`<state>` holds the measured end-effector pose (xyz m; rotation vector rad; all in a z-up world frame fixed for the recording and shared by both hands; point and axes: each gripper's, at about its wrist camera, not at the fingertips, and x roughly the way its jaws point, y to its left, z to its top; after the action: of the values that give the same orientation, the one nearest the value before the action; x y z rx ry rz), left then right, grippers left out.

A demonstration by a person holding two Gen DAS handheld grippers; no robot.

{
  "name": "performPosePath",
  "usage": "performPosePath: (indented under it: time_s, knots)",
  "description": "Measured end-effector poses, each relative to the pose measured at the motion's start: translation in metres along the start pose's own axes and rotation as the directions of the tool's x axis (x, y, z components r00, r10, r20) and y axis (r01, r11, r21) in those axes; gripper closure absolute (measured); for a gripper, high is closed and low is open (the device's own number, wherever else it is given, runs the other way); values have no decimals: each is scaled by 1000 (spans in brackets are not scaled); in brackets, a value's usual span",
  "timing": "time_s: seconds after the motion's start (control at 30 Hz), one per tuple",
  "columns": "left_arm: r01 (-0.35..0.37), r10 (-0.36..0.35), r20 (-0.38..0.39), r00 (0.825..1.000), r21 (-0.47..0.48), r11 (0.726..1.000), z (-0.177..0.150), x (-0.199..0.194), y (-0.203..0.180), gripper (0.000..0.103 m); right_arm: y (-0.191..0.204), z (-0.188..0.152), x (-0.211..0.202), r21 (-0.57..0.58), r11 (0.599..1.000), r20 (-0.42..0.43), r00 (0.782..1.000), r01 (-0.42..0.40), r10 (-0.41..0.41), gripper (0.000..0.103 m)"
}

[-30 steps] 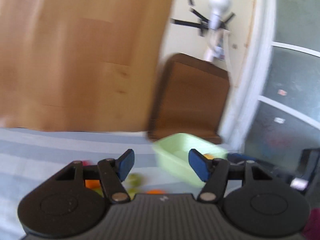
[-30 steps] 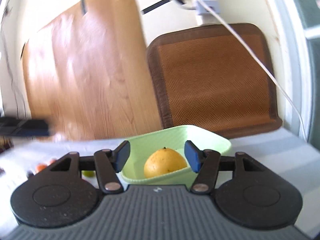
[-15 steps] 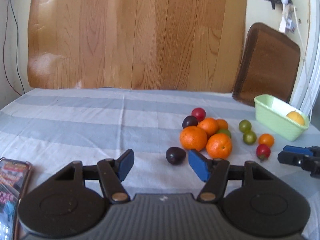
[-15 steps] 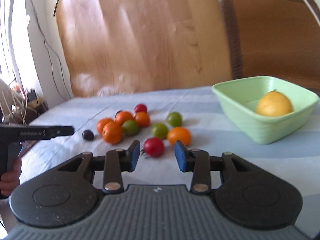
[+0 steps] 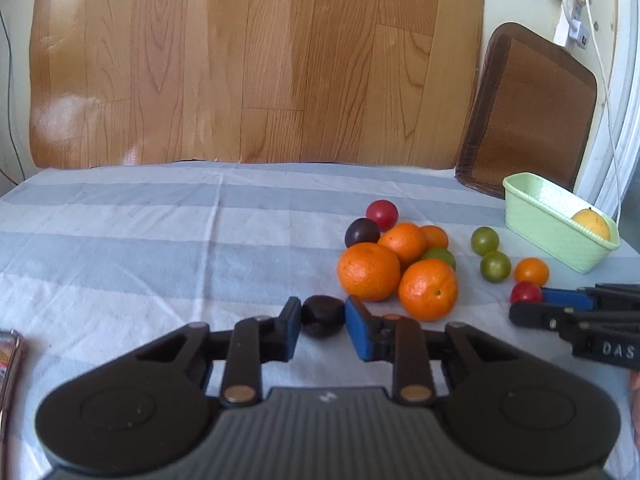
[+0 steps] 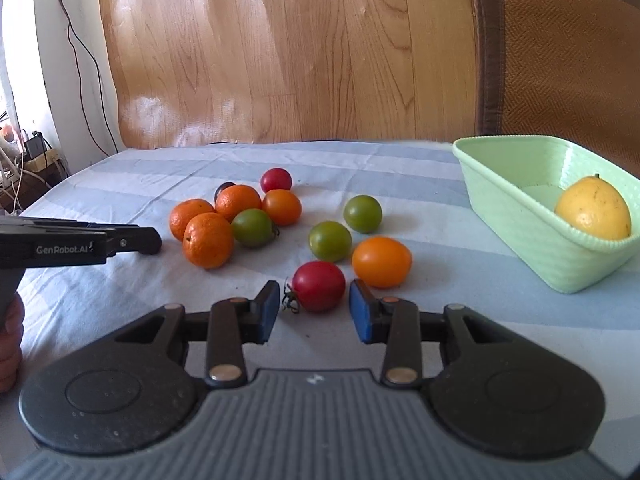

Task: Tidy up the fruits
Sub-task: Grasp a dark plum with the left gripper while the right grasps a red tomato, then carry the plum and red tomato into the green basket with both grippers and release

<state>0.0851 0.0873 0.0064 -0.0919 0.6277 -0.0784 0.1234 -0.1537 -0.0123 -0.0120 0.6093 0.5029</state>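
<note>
Already the left gripper (image 5: 323, 322) pinches the dark plum (image 5: 322, 315) on the cloth; the right gripper (image 6: 314, 312), jaws just closing, brackets the red tomato (image 6: 319, 285) untouched. Either round fruit could squirt out.

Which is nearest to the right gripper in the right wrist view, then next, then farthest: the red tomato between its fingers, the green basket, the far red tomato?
1. Red tomato, between the right gripper's fingers.
2. Green basket, off to the right.
3. Far red tomato, behind the orange cluster, toward the wall.
</note>
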Motion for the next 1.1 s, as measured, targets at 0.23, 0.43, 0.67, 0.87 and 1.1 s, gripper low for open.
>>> performPosePath:
  time_s: [0.23, 0.43, 0.67, 0.87, 1.1]
  knots:
    - [142, -142, 2, 990, -30, 989, -19, -30, -23, 78, 1, -20, -34, -54, 998, 9, 999, -36, 37, 71]
    - [278, -277, -12, 961, 41, 960, -11, -27, -78, 78, -14, -42, -68, -23, 1000, 38, 999, -16, 17, 71]
    - [415, -413, -47, 910, 92, 905, 33, 6, -145, 78, -60, -28, -92, 51, 996, 161, 983, 77, -85, 71]
    - [438, -441, -2, 898, 109, 892, 90, 47, -194, 78, -115, 6, -95, 116, 969, 278, 929, 220, -244, 71]
    - [394, -390, -71, 918, 58, 917, 97, 105, -217, 78, -164, 21, -62, 153, 944, 234, 917, 293, -323, 71]
